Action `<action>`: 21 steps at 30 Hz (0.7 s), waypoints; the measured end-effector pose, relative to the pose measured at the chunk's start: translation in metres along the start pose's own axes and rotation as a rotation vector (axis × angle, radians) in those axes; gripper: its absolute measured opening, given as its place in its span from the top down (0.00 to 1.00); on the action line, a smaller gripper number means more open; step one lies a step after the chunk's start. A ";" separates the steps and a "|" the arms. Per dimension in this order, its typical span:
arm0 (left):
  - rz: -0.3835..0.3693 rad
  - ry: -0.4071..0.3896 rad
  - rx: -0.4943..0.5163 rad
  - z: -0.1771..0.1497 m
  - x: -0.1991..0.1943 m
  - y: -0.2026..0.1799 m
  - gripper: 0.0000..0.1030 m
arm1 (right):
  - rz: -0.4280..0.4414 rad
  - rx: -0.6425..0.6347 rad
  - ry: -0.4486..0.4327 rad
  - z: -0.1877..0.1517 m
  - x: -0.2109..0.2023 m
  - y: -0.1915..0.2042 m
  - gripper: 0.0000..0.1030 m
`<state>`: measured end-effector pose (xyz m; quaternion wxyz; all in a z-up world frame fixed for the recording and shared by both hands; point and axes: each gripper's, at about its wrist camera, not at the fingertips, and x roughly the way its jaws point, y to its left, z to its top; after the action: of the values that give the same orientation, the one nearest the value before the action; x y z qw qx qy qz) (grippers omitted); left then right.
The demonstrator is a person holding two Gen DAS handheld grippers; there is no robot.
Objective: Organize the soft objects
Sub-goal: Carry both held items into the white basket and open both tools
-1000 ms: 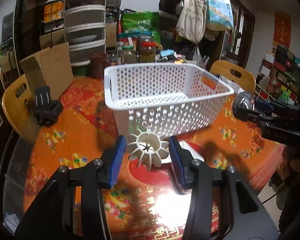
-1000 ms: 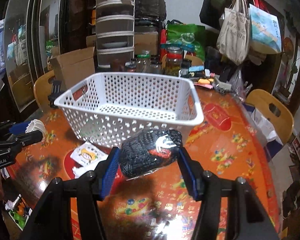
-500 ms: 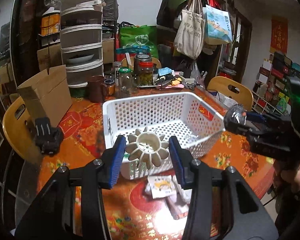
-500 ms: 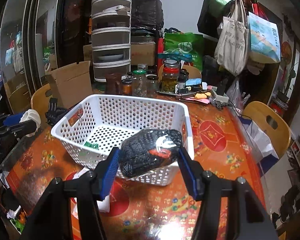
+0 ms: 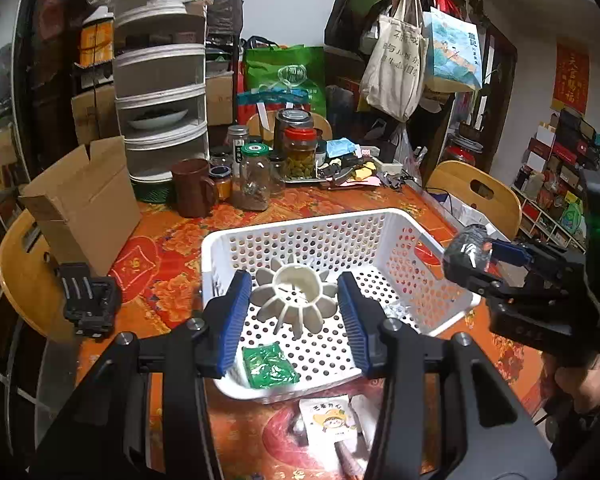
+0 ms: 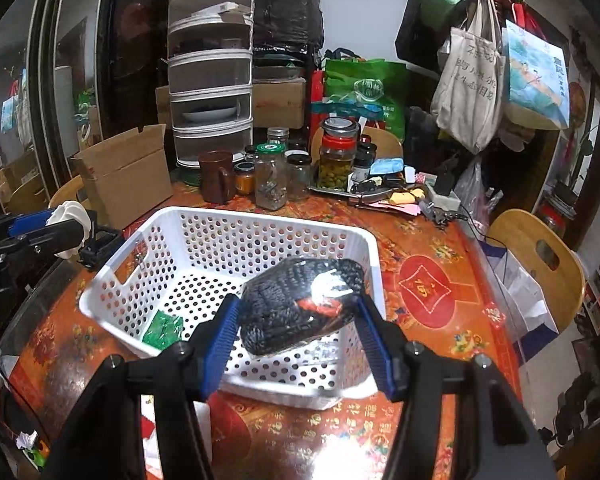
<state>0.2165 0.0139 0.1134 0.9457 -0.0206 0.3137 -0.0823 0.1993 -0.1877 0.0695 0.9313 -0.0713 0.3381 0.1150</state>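
A white perforated basket point(image 5: 416, 220) point(image 6: 364, 240) sits on the orange patterned table. My left gripper point(image 5: 294, 312) is shut on a cream flower-shaped soft piece point(image 5: 296, 294), held above the basket's near-left part; it also shows in the right wrist view point(image 6: 70, 220). My right gripper point(image 6: 296, 330) is shut on a black knitted item in clear wrap point(image 6: 300, 304), held over the basket's near edge; it also shows in the left wrist view point(image 5: 466, 252). A green packet point(image 5: 270, 366) point(image 6: 164, 330) lies inside the basket.
A cartoon-printed packet point(image 5: 332, 420) and other small packs lie on the table in front of the basket. Jars point(image 5: 300, 152), a brown mug point(image 5: 192, 188), a cardboard box point(image 5: 84, 196) and a stacked drawer unit point(image 5: 160, 92) stand behind. Wooden chairs point(image 6: 540, 256) ring the table.
Both grippers have risen and moved forward over the basket with their loads still held. The basket's inside and the green packet have come into view.
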 end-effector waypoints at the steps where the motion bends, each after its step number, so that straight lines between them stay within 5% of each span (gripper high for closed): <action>1: 0.003 0.006 0.001 0.001 0.005 -0.001 0.59 | -0.004 0.001 0.004 0.002 0.004 -0.001 0.43; 21: 0.080 0.168 -0.025 0.012 0.107 0.013 0.59 | -0.018 -0.008 0.120 0.015 0.081 -0.001 0.43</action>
<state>0.3102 0.0083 0.0586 0.9182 -0.0131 0.3937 -0.0420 0.2687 -0.1717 0.0289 0.9100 -0.0848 0.3924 0.1036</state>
